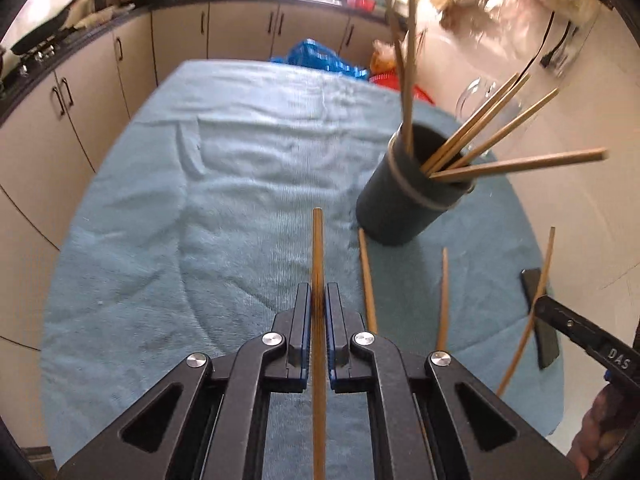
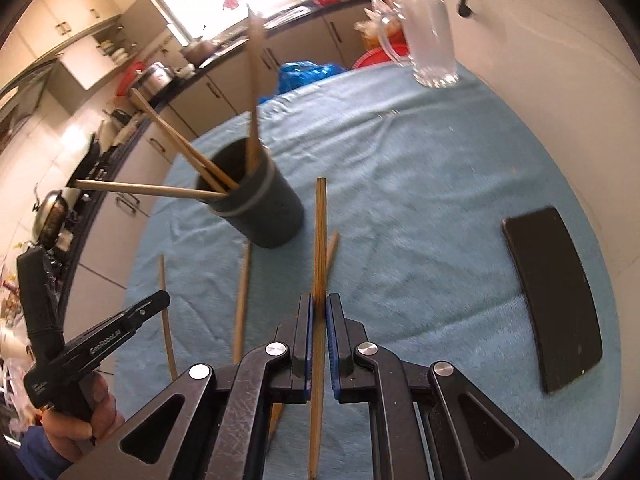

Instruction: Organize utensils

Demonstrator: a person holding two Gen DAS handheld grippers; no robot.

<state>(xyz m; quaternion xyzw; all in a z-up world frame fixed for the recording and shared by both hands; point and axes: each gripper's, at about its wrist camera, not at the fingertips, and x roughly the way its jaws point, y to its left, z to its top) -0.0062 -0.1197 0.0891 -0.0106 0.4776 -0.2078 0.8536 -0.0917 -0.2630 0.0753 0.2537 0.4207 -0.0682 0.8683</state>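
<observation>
At frame centre each view shows a chopstick clenched upright: the left gripper (image 1: 319, 300) grasps one chopstick (image 1: 318, 248), the right gripper (image 2: 319, 308) another chopstick (image 2: 320, 232), near the dark cup (image 1: 404, 196) on the desk (image 1: 200, 200).

Right tool (image 2: 319, 312) clamped around upright chopstick (image 2: 320, 240)

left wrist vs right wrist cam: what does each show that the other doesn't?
Left wrist only: the left gripper shut on its chopstick seen head-on.

Right wrist only: the glass mug in full, the whole black slab, and the right gripper clamping a chopstick.

Both: the dark holder with chopsticks inside, loose chopsticks on the blue towel, and kitchen cabinets behind.
</observation>
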